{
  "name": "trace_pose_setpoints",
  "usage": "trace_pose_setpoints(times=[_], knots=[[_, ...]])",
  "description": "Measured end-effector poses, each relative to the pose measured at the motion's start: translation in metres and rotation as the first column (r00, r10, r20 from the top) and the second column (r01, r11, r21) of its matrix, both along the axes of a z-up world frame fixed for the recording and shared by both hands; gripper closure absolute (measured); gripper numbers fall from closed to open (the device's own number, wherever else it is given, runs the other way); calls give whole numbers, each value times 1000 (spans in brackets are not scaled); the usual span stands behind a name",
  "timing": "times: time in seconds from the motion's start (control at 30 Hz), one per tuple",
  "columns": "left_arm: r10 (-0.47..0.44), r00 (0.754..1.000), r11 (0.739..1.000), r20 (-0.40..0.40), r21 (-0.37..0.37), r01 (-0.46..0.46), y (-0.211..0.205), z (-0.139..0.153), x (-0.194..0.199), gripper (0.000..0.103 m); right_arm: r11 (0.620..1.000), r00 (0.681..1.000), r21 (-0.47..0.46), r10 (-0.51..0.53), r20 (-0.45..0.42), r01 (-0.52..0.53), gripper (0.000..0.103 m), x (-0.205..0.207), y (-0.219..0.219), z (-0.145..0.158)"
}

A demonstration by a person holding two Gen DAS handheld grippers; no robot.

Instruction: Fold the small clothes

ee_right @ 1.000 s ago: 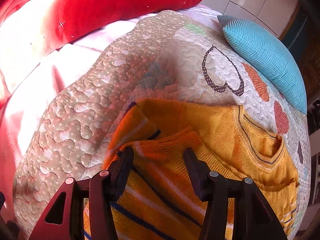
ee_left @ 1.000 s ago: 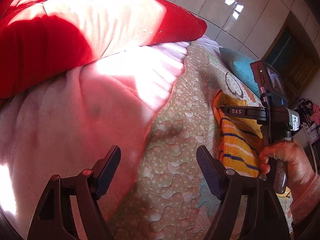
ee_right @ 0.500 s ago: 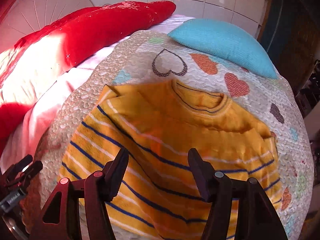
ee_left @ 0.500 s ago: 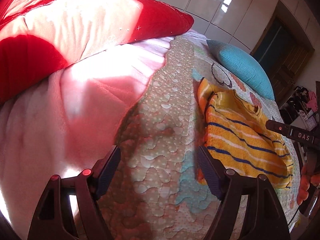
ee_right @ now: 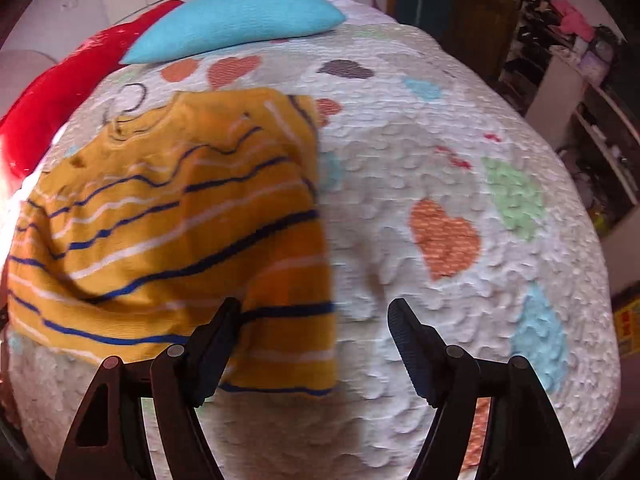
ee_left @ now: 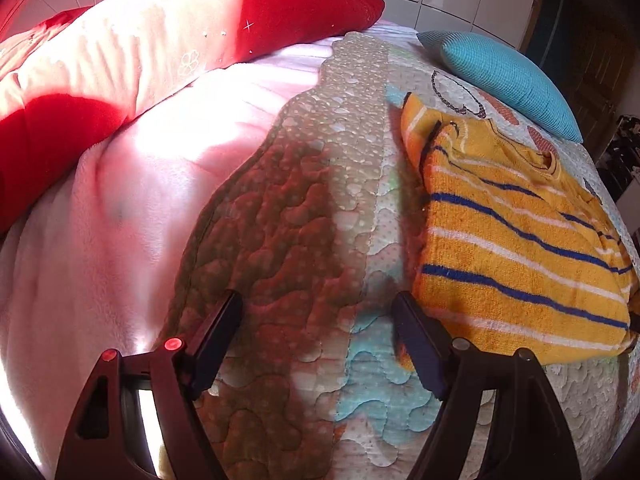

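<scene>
A small yellow sweater (ee_left: 516,240) with blue and white stripes lies flat on the quilted heart-pattern bedspread (ee_left: 304,208), its sleeves folded in. In the right wrist view the sweater (ee_right: 168,232) fills the left half. My left gripper (ee_left: 318,332) is open and empty above the bedspread, just left of the sweater's lower corner. My right gripper (ee_right: 312,336) is open and empty, above the sweater's lower right edge; its left finger overlaps the hem in view.
A long red pillow (ee_left: 168,40) and pink blanket (ee_left: 100,216) lie to the left. A turquoise cushion (ee_left: 508,80) sits beyond the sweater, also in the right wrist view (ee_right: 236,20). Cluttered shelves (ee_right: 580,92) stand past the bed's right edge.
Both grippers pulled back and swung right. The right gripper left the folded sleeve and moved from the sweater's middle to its right edge. The sweater stays flat.
</scene>
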State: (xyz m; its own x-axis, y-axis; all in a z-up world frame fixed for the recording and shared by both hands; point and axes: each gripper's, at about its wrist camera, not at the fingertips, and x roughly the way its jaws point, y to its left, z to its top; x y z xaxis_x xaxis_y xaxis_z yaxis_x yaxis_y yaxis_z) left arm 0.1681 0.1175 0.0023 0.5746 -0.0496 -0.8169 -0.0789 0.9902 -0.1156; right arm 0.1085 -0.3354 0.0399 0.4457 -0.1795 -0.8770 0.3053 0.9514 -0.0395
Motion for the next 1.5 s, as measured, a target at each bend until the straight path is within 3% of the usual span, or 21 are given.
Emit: trace_pose_setpoints(times=[0.07,0.2,0.43,0.67,0.87,1.07,1.5], knots=[[-2,1000,1000,4,23,1,-3,1,-1,26,998,1000,59,-19,24,17,24,-8,-12,4],[-4,1000,1000,24,6,4,-2,6,-5,26,997,993,72,-47,106,40,24,-27,-10,28],[15,995,999,98,-34,-12,8,25,-20,26,991,970,28,119,211,-128,24,-40,76,58],[13,980,1000,200,2,-13,12,46,-38,26,956,938,3,289,190,-295,24,-39,177,28],[22,978,1000,210,-12,-20,20,49,-39,26,923,912,-33,383,145,-382,24,-39,226,3],[9,984,999,179,-51,0,20,44,-35,26,909,899,-66,417,136,-411,24,-39,241,-8],[4,988,999,153,-36,1,12,36,-29,26,919,907,-36,393,150,-393,19,-42,235,-28]])
